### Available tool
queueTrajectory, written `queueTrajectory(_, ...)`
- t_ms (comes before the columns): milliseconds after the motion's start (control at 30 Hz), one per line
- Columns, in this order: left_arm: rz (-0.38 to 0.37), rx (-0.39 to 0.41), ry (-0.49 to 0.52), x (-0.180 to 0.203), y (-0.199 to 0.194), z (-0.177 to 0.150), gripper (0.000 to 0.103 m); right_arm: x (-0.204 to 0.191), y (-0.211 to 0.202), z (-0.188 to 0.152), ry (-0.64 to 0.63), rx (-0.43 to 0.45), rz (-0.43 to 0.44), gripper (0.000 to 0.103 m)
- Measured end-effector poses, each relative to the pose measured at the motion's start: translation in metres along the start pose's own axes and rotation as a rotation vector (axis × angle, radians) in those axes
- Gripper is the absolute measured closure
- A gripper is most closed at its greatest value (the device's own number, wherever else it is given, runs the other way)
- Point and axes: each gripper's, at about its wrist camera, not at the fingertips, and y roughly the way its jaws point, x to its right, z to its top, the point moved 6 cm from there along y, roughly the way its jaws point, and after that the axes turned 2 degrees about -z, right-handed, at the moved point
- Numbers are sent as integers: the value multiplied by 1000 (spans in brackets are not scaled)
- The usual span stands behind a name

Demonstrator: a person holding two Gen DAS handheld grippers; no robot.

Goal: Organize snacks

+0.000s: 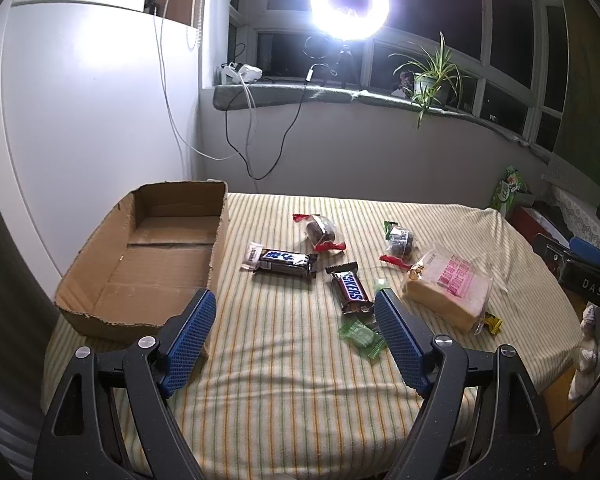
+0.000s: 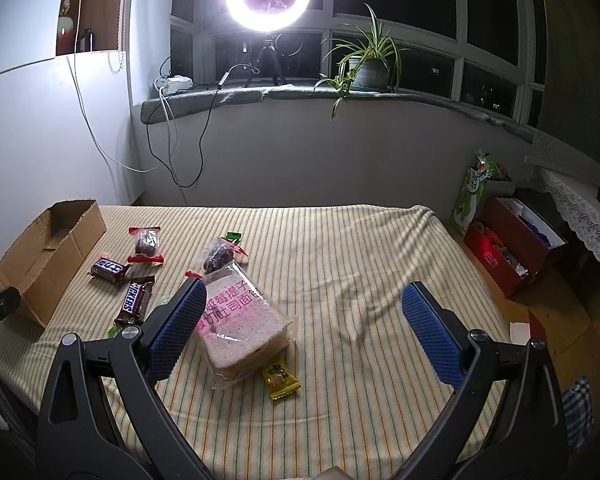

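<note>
An empty cardboard box [image 1: 140,264] stands at the table's left, also in the right wrist view [image 2: 40,256]. Snacks lie on the striped cloth: a dark wafer bar [image 1: 284,262], a Snickers bar [image 1: 350,288] [image 2: 136,300], two wrapped brown cakes [image 1: 322,230] [image 1: 400,242], a bagged bread slice [image 1: 446,288] [image 2: 240,328], a green candy [image 1: 362,336] and a yellow candy [image 2: 280,380]. My left gripper [image 1: 294,300] is open and empty above the cloth, between the box and the Snickers. My right gripper [image 2: 304,292] is open and empty, its left finger beside the bread.
A ring light [image 1: 350,2] and a potted plant [image 1: 430,80] stand on the windowsill behind the table. Cables hang down the wall. A red box [image 2: 512,244] and a green bag [image 2: 470,196] sit on the floor at the right.
</note>
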Motion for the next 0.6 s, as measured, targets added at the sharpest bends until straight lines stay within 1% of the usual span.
queueTrajectory(600,0,5,-6,-1,-3,-2,21,-4,2,-3,-12,1,10,2)
